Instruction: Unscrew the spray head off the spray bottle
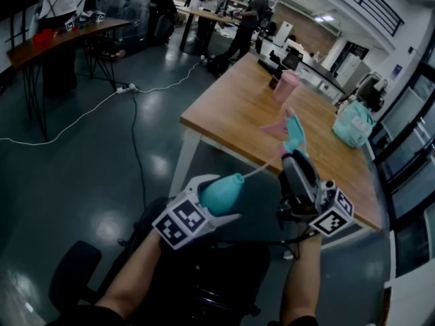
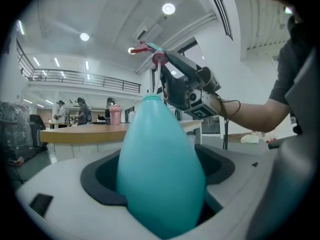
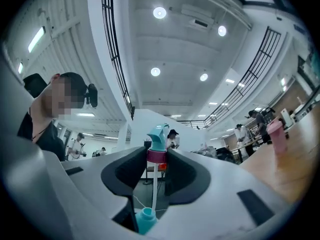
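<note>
The teal spray bottle [image 1: 221, 190] lies in my left gripper [image 1: 216, 204], whose jaws are shut on its round body [image 2: 160, 164]. My right gripper [image 1: 293, 156] is shut on the pink collar [image 3: 156, 155] of the spray head [image 1: 293, 133], a teal trigger head [image 3: 157, 136] with a pink part. The head is off the bottle and held up and to the right of it. Its thin white dip tube [image 3: 153, 189] runs down to the bottle's open neck [image 3: 146, 220]. In the left gripper view the spray head [image 2: 152, 54] sits above the bottle's top in the right gripper [image 2: 187, 86].
A wooden table [image 1: 272, 104] stands ahead with a pink cup [image 1: 285, 85] and a teal bag [image 1: 352, 124] on it. Cables [image 1: 132, 87] cross the dark floor. A black chair [image 1: 75, 270] is at the lower left. People stand at tables far behind.
</note>
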{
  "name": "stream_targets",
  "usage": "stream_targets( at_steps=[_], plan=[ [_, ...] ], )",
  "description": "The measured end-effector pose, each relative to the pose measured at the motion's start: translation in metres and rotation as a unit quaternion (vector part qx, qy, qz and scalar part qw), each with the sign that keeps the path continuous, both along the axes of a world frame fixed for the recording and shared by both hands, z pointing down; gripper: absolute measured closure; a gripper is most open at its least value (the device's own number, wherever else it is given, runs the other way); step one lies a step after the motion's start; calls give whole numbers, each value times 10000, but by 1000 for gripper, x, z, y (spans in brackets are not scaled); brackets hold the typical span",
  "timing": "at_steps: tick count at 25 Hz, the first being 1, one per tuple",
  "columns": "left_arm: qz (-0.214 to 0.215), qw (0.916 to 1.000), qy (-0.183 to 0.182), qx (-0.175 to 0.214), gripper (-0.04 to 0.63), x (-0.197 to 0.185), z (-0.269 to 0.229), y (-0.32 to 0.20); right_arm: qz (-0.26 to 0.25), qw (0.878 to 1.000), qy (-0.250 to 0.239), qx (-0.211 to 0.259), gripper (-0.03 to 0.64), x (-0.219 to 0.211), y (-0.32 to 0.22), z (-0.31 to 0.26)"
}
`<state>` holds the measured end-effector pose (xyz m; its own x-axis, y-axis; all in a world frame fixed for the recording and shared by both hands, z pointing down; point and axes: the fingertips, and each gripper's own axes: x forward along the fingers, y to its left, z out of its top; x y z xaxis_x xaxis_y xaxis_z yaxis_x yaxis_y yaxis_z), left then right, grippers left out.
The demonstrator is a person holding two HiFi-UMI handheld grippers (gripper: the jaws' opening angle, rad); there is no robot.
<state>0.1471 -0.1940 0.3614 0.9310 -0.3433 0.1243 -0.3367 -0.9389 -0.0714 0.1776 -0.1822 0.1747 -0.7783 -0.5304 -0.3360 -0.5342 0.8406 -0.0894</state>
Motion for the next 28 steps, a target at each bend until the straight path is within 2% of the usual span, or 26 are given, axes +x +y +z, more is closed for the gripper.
stream_targets(
  at_steps=[7, 12, 20, 28],
  plan=[
    [166, 9996, -169, -120, 167, 29, 15, 6, 1203, 9922, 18, 330, 479, 49, 12, -20],
    [146, 9996, -150, -169, 167, 36, 17, 5, 2040, 9775, 313, 430, 479, 70, 17, -21],
    [-12, 9999, 121, -92, 167, 35, -1, -3, 2466, 9688, 237, 13, 479, 86, 10, 20],
    [-243, 9993, 242, -120, 167, 25, -9, -19, 2827, 9576, 394, -383, 480, 76, -1, 64]
  ],
)
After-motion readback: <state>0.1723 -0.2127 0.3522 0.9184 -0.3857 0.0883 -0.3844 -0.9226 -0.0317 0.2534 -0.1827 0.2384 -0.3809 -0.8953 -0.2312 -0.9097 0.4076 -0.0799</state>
